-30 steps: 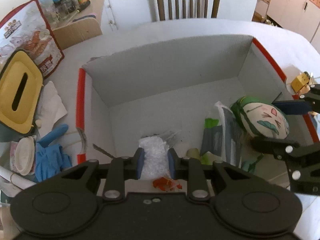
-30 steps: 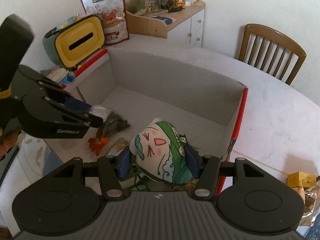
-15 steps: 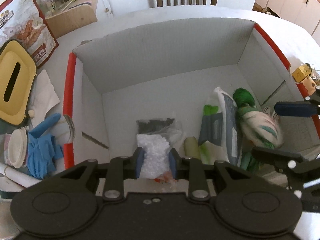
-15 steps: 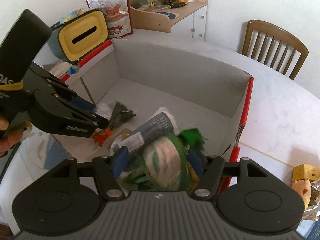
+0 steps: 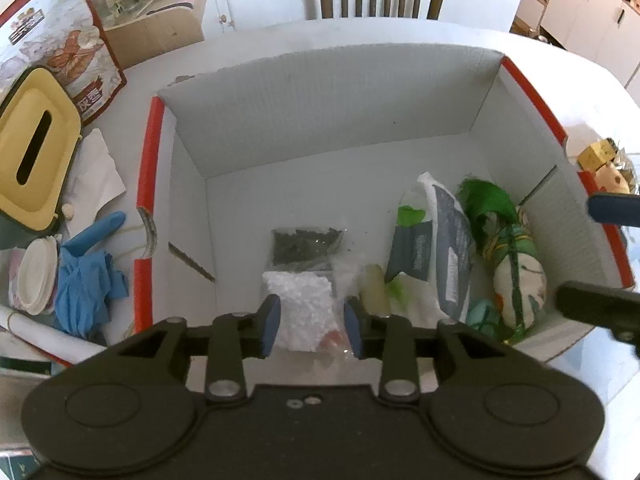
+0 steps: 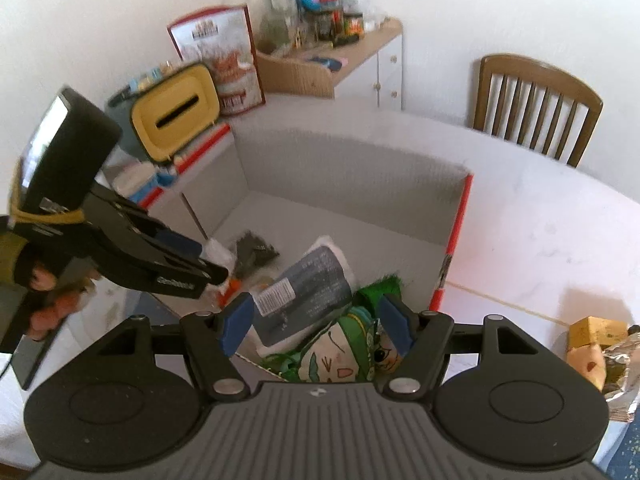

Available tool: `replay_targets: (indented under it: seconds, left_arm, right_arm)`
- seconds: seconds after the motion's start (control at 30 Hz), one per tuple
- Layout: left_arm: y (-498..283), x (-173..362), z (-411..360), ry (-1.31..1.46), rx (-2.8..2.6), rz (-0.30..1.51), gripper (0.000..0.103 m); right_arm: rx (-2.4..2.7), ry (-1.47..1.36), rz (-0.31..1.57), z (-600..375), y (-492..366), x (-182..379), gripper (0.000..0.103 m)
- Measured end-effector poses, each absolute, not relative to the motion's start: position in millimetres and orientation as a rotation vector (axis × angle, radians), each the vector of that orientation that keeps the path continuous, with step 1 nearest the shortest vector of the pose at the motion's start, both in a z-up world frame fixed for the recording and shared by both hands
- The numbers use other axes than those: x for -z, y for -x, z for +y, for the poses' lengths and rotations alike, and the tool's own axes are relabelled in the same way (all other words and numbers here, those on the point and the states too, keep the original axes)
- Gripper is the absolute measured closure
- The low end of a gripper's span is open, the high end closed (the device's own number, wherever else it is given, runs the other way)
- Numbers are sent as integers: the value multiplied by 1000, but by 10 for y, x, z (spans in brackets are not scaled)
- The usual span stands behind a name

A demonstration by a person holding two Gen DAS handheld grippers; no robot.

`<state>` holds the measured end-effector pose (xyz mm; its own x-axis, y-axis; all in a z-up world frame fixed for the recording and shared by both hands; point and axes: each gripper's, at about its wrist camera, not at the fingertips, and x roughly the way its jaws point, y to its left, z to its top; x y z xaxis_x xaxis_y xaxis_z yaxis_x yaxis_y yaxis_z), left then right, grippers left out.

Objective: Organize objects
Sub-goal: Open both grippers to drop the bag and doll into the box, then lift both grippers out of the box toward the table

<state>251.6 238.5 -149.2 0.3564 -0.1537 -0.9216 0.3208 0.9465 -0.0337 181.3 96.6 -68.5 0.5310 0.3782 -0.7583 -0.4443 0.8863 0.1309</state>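
My left tongs [image 5: 311,326] are spread a little, their blue pads on either side of a clear bag of white granules [image 5: 301,306] that lies on the floor of the cardboard box [image 5: 340,104]; whether the pads touch it I cannot tell. My right tongs [image 6: 316,322] gape wide, released, holding nothing, poised over the box's near right corner. Below them lies the stuffed toy [image 6: 344,364], white-faced with a drawn pink mouth, green stripes and a bright green tuft. In the left view it rests against the box's right wall [image 5: 520,280], its long axis running from the near wall toward the far one, tuft end farthest. Just left of it in the box lies a grey-and-white packet [image 5: 444,248]; a dark bag of small bits [image 5: 306,242] lies beyond the white one.
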Motion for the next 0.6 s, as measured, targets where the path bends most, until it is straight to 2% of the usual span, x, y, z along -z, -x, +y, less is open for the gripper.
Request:
replay_targets:
  seconds: [0.03, 0.07, 0.1, 0.47, 0.6]
  left_arm:
    - [-2505, 1474, 2392, -152, 304, 1165, 59]
    - [-2484, 1449, 2397, -144, 298, 1158, 45]
    - [-2462, 1419, 2401, -140, 294, 1145, 39]
    - [-2205, 1051, 2322, -86, 314, 1060, 39]
    - [-2104, 898, 2234, -77, 329, 1024, 34]
  right_arm:
    - [-495, 74, 875, 933, -1785, 637, 34]
    - [-498, 69, 866, 910, -1764, 597, 34]
    - [-501, 65, 857, 886, -1735, 557, 32]
    - [-489, 24, 804, 478, -1447, 312, 30]
    - [-468, 19, 785, 340, -1366, 240, 28]
